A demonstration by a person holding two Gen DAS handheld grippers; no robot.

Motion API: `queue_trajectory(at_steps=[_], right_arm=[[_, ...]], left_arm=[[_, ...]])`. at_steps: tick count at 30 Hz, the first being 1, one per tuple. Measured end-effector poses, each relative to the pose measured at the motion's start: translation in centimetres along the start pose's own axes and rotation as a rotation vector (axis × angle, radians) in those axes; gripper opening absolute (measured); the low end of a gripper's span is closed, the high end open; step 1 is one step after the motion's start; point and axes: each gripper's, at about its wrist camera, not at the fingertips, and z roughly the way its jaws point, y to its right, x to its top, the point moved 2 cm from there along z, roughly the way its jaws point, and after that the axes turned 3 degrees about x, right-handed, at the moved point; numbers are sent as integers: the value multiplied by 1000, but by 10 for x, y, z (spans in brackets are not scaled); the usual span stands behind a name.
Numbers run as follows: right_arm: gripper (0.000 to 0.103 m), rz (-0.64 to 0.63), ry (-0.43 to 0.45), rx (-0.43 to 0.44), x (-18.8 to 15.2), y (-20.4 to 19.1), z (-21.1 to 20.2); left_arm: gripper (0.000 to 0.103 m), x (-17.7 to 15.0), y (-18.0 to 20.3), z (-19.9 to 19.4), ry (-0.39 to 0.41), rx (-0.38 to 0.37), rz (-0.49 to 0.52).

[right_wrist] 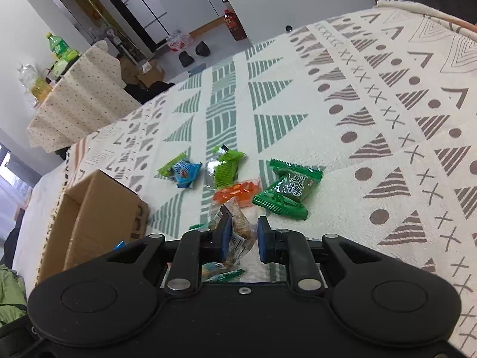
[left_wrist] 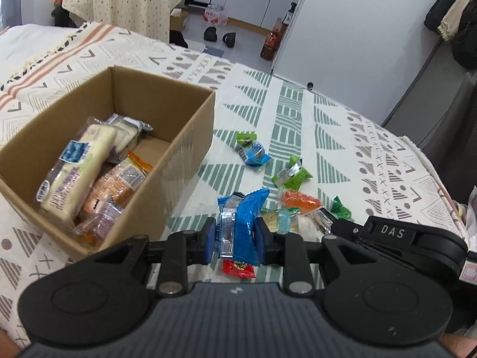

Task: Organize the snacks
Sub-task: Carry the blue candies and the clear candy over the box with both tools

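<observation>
Left wrist view: left tongs (left_wrist: 235, 235) pinch a blue packet (left_wrist: 242, 223) beside the cardboard box (left_wrist: 190, 137) — right tongs (right_wrist: 241, 238) pinch a clear-wrapped snack (right_wrist: 240, 232).

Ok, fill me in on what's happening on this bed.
A person with a gripper in each hand is sorting snacks into a cardboard box on a patterned blanket. The left gripper is clamped on a blue packet beside the box, which already holds several cracker packs. The right gripper has a clear-wrapped snack between its fingers. More small packets lie loose on the blanket.
</observation>
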Motion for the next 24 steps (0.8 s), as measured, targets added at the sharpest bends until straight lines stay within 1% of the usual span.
queue_trajectory(at_steps=[5,9,19,24], right_arm=[[18,5,38,29,4,-4,-15],[18,2,73,61,8,-11,-28],[18,-31,122,142,9,-33,-52],[18,-45,155,190,8,-46,-63]], left_arm=[[26,2,1,-15,22,13,15],[26,7,0,-29,56,24,14],[26,26,-11,-64,141,55,16],[26,30,-21,-72,155,78,9]])
